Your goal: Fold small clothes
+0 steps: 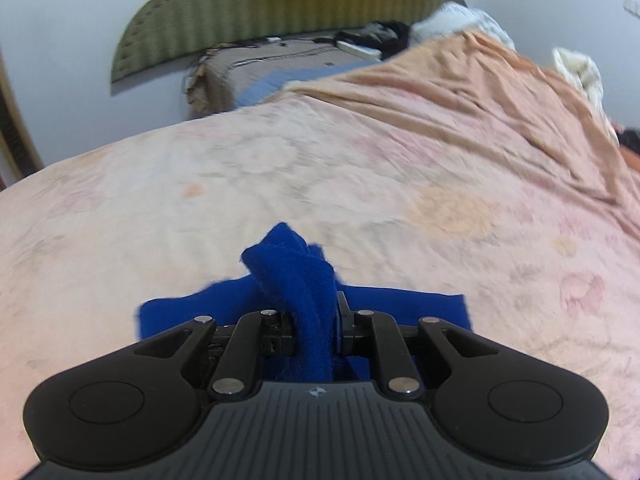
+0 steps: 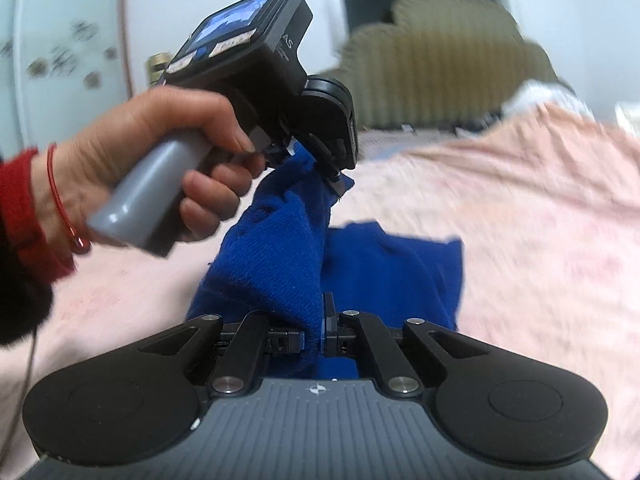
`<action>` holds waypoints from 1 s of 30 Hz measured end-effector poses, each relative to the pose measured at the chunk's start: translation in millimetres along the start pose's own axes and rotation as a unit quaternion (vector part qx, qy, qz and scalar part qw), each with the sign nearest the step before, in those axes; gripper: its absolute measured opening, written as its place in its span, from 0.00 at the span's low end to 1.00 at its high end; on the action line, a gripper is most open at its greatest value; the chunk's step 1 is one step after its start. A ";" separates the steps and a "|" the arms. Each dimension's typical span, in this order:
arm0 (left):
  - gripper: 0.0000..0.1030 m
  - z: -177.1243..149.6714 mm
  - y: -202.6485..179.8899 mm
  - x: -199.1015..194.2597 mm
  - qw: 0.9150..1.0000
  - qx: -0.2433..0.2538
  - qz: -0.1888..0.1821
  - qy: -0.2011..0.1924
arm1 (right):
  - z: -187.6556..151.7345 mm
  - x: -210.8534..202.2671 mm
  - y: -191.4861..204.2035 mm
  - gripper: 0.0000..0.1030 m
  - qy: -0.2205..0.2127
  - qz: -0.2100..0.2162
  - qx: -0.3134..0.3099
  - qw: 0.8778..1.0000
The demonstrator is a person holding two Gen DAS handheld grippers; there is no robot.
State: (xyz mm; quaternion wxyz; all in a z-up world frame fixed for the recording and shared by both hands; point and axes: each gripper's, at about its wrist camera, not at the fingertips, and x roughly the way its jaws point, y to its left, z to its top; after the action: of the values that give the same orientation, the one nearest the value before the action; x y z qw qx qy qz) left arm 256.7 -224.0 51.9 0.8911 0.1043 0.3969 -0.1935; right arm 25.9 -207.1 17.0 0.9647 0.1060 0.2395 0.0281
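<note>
Trouble, if it comes, comes from the grips: the left gripper (image 2: pixel 334 176) is clamped on a bunched corner of the blue knit garment (image 2: pixel 280 256) and the right gripper (image 2: pixel 314 338) pinches a thin edge — the cloth hangs between them over the pink bedspread (image 2: pixel 520 208). A sharp tug could slip that thin edge free, or the fold could land crooked.

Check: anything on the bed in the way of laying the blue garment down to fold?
Nothing visible. Both tongs, left and right, are shut on the blue garment, and the pink bedspread ahead of it is bare. The clutter sits far off by the headboard.
</note>
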 end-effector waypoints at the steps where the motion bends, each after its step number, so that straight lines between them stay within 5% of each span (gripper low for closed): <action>1: 0.14 -0.4 -7.9 5.8 1.000 0.009 -0.005 0.002 | -1.6 1.7 -9.2 0.06 0.006 0.002 0.016 1.000; 3: 0.15 -1.4 -21.6 18.3 1.000 0.020 -0.020 0.008 | -9.2 9.3 -28.2 0.07 0.029 0.016 0.068 0.997; 5: 0.15 -2.8 -29.9 26.0 0.999 0.023 -0.033 0.016 | -17.9 18.2 -49.7 0.23 0.062 0.038 0.134 0.988; 7: 0.28 -1.2 -34.2 29.3 0.999 0.019 -0.040 0.024 | -27.4 23.7 -67.3 0.27 0.080 0.044 0.185 0.978; 9: 0.57 1.2 -31.2 23.2 0.999 0.005 -0.050 0.011 | -31.9 21.1 -80.0 0.29 0.082 0.064 0.220 0.970; 11: 0.74 3.4 -22.4 7.2 0.999 -0.011 -0.038 -0.026 | -31.7 17.1 -84.6 0.34 0.080 0.069 0.230 0.967; 13: 0.75 5.8 -12.5 -8.8 0.998 -0.016 -0.030 -0.055 | -29.8 15.5 -91.6 0.48 0.072 0.076 0.249 0.963; 16: 0.75 0.1 3.3 -28.1 0.998 -0.012 -0.004 -0.065 | -29.1 17.5 -101.8 0.52 0.062 0.088 0.271 0.957; 17: 0.75 -5.7 5.8 -31.8 0.998 -0.005 0.009 -0.063 | -29.3 19.3 -103.8 0.44 0.063 0.088 0.273 0.956; 19: 0.75 -23.8 8.0 -39.6 0.997 0.021 0.045 -0.061 | -19.7 29.8 -107.5 0.10 0.074 0.075 0.273 0.956; 22: 0.75 -53.2 6.9 -45.6 0.994 0.044 0.082 -0.057 | -23.7 29.6 -111.6 0.10 0.086 0.066 0.266 0.958; 26: 0.75 -82.6 9.8 -50.0 0.995 0.034 0.088 -0.038 | -12.2 13.9 -102.7 0.29 0.082 0.049 0.216 0.972; 28: 0.75 -92.7 12.6 -52.7 0.995 0.020 0.092 -0.033 | -2.2 1.7 -95.4 0.54 0.067 0.029 0.180 0.981; 30: 0.75 -100.1 15.6 -57.1 0.995 0.006 0.094 -0.032 | 7.4 -4.2 -87.3 0.56 0.058 0.007 0.140 0.988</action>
State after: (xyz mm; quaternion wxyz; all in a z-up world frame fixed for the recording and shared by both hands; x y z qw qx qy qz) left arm 161.8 -160.9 28.7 0.9170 0.1403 0.3554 -0.1141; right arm 26.0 -294.2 6.3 0.9247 0.2396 0.2957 0.0072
